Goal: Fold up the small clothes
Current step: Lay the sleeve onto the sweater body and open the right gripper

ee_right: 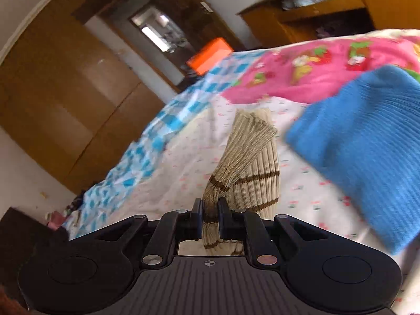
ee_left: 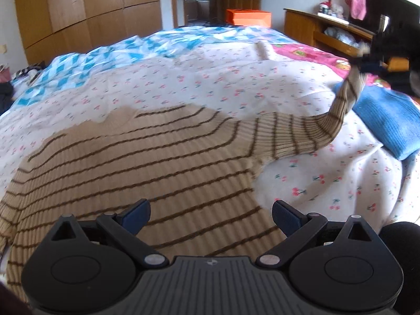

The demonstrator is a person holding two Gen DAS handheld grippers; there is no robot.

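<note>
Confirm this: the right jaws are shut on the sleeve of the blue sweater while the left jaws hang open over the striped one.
Wrong garment. The right gripper is shut on the sleeve of the striped sweater, as the right wrist view shows. The blue sweater lies untouched; the left gripper is open.

Beige sweater (ee_left: 147, 162) with brown stripes; blue knit (ee_right: 367, 152); floral white sheet (ee_left: 210, 78).

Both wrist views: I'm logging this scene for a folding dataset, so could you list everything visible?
Striped sweater: one, beige with brown stripes, spread on bed, sleeve lifted.
Blue knit: one, blue, folded, right of sweater.
Floral sheet: one, white with small flowers, under sweater.
Checked cover: one, blue-white, far side.
Pink blanket: one, pink, beyond blue knit.
Orange box: one, by doorway.
Wardrobe: one, brown, left wall.
Left gripper: open, above sweater.
Right gripper: shut on sleeve.
</note>
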